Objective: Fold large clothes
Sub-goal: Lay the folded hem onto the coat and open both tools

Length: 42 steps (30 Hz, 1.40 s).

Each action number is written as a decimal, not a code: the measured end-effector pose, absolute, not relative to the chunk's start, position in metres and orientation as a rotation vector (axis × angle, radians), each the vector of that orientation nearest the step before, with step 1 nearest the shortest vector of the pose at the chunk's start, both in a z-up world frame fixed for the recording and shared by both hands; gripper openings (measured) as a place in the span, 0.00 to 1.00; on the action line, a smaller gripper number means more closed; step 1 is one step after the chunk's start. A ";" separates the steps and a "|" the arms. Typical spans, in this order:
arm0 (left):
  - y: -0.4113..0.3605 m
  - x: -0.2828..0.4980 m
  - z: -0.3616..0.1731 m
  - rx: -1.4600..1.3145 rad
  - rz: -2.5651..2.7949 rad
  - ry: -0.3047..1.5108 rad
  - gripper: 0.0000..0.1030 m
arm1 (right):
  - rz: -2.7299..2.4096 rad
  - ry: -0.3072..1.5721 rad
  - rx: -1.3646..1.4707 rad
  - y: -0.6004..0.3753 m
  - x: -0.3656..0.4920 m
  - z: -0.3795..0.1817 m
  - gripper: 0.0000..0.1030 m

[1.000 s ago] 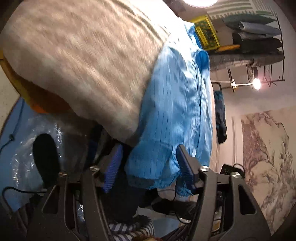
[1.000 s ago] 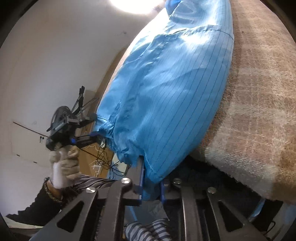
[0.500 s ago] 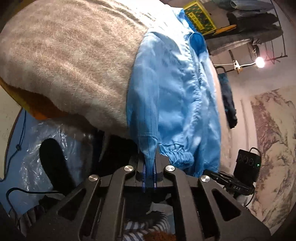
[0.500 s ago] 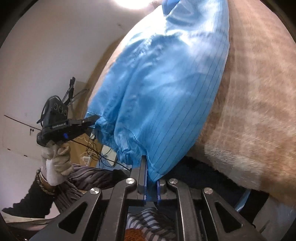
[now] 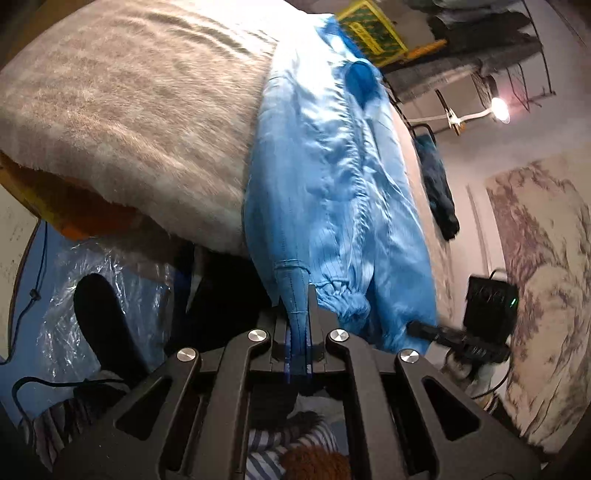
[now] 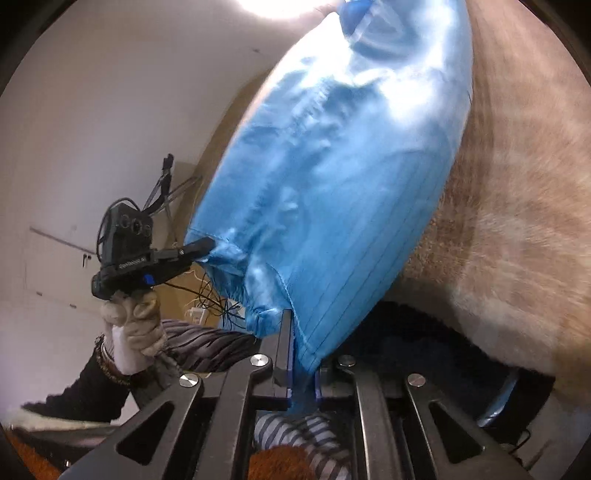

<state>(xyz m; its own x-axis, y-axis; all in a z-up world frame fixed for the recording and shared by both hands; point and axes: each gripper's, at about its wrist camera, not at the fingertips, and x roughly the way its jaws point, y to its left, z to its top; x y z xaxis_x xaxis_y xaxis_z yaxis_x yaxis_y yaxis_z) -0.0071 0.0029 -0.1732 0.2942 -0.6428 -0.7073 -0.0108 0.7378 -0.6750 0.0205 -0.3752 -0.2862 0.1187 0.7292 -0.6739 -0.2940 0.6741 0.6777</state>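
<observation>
Item: blue garment [image 5: 325, 192], shiny, finely striped, lying lengthwise on a beige blanket [image 5: 129, 110]; its near hem is held off the blanket edge by both tongs.

Left tongs [image 5: 297, 325]: jaws together, clamped on a stitched corner of the garment's hem. To their left, the blanket hangs over an orange edge [image 5: 74, 210]; below that, clear plastic sheeting [image 5: 70, 295]. Just right of them, a gathered elastic cuff [image 5: 343, 299].

Left tongs seen from the right-hand camera [image 6: 207, 245]: gripped by a gloved hand [image 6: 136, 332], tips buried in the hem's far corner.

Right tongs [image 6: 301, 354]: jaws together, clamped on the hem's other corner; fabric rises straight from between them. Blanket [image 6: 517, 221] to their right.

Background, beyond the left tongs to the right: yellow crate [image 5: 373, 33], lit lamp [image 5: 498, 107], dark cloth [image 5: 439, 195] hanging on the wall.
</observation>
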 end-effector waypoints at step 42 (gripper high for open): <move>-0.028 0.208 -0.142 -0.802 -0.349 1.121 0.02 | 0.577 1.123 0.806 -0.466 0.211 -0.261 0.04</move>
